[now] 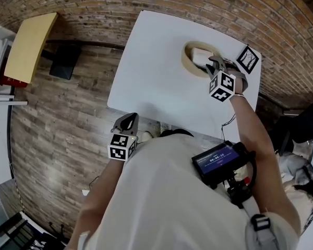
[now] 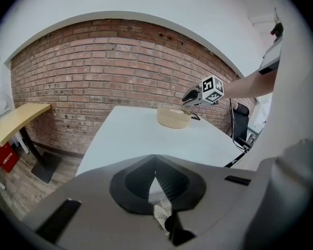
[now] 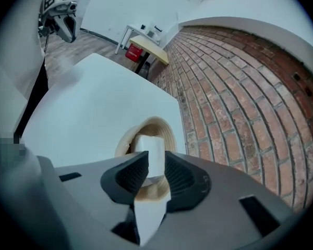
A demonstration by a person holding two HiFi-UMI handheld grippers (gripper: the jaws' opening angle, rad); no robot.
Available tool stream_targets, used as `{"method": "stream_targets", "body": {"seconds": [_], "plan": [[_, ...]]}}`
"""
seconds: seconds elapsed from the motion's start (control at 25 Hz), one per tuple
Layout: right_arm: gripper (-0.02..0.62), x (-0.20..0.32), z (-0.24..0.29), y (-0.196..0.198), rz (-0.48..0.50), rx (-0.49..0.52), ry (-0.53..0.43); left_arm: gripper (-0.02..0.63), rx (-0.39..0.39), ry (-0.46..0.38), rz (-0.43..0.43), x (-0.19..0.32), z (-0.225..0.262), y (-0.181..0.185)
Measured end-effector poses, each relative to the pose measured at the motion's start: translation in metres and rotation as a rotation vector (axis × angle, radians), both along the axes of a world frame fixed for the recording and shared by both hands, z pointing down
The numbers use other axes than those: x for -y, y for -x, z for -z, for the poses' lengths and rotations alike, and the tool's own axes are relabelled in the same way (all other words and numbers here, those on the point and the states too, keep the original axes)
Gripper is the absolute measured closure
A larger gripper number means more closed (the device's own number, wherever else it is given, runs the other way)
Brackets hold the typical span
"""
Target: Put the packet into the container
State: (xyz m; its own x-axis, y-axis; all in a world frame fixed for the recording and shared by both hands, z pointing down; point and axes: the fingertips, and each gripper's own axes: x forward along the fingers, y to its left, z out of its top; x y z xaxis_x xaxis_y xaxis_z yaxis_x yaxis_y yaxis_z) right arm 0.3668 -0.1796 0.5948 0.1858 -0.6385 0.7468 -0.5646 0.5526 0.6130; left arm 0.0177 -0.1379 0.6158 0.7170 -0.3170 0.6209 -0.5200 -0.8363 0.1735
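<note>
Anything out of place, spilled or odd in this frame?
Nothing stands out: the packet sits inside the container on the table, perhaps slightly propped up rather than flat. Nothing looks spilled or damaged.

Smooth, matt white table (image 1: 156, 72); matt, pale tan container (image 1: 188, 61); white packet (image 3: 151, 152) with a smooth, papery look. Rough red brick wall (image 2: 94, 72) at the far side and a worn wood-plank floor (image 1: 57, 129). The right gripper (image 3: 156, 163) has ribbed, matt black pads (image 3: 128, 178) on a matt grey plastic body.
</note>
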Motion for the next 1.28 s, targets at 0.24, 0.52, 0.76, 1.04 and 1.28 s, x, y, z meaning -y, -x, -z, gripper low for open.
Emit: {"method": "stream_targets", "body": {"seconds": [0.24,0.52,0.76,1.04,1.28], "plan": [[0.588,-0.021,0.024,0.013,-0.063,0.051,-0.081,0.597,-0.027,-0.019,-0.017,0.0,0.008,0.008],[0.588,-0.054,0.043,0.046,-0.168,0.282,-0.162,0.597,-0.062,-0.034,-0.076,-0.003,0.016,0.003],[0.588,-0.094,0.049,0.083,-0.296,0.508,-0.226,0.597,-0.076,-0.035,-0.146,-0.018,0.019,-0.002],[0.588,-0.142,0.041,0.106,-0.503,0.767,-0.313,0.597,-0.081,-0.024,-0.206,-0.032,0.021,0.001],[0.588,-0.165,0.039,0.148,-0.535,0.879,-0.383,0.597,-0.082,-0.016,-0.253,-0.039,0.019,0.003]]}}
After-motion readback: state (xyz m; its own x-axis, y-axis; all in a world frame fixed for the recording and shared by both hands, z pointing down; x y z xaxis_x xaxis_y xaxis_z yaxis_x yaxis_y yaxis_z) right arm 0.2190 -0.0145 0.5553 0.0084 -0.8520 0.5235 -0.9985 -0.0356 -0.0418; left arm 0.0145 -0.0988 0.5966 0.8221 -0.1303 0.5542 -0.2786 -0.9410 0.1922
